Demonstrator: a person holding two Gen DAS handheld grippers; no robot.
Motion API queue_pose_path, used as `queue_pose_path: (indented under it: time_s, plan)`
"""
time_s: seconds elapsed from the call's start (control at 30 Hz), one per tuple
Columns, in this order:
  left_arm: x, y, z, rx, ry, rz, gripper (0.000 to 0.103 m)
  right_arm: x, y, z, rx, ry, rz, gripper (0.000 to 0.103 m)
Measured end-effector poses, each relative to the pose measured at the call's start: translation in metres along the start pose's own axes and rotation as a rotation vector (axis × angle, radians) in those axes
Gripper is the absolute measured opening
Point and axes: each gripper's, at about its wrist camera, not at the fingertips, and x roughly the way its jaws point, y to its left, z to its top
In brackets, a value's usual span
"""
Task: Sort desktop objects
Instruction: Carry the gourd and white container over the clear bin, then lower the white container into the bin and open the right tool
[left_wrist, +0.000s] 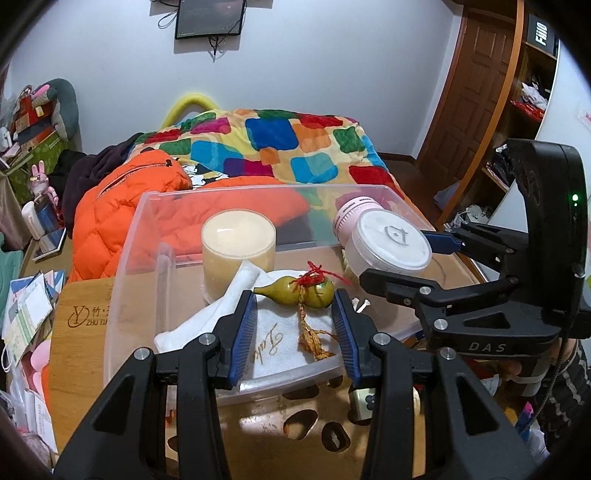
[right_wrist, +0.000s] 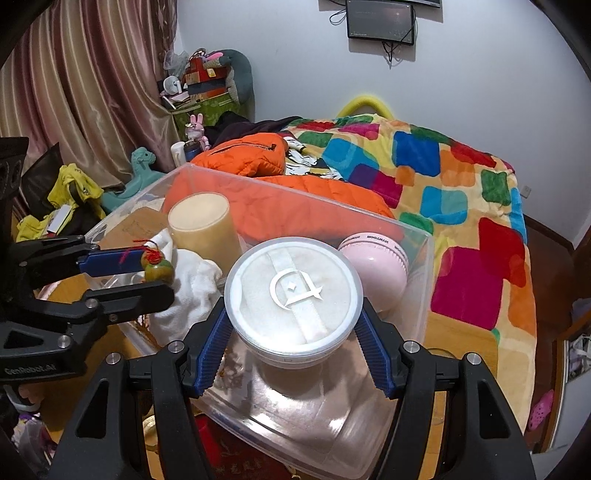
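Note:
A clear plastic bin stands on the wooden desk. In it are a cream candle jar, a folded white towel, a pink round case and a green gourd charm with a red tassel lying on the towel. My left gripper is open, its jaws either side of the gourd. My right gripper is shut on a round white powder box, held over the bin's right part.
The wooden desk carries a logo at the left. Behind the bin lie an orange jacket and a bright patchwork blanket on a bed. Papers clutter the left edge. A shelf and door stand right.

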Motion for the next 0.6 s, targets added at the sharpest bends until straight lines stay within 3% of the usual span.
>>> queue_pose_path:
  time_s: [0.6]
  plan:
    - [-0.0009,0.0030,-0.0018,0.004,-0.006,-0.010,0.048,0.0020,0.0049,0.0031,0.032,0.052,-0.017,0.062]
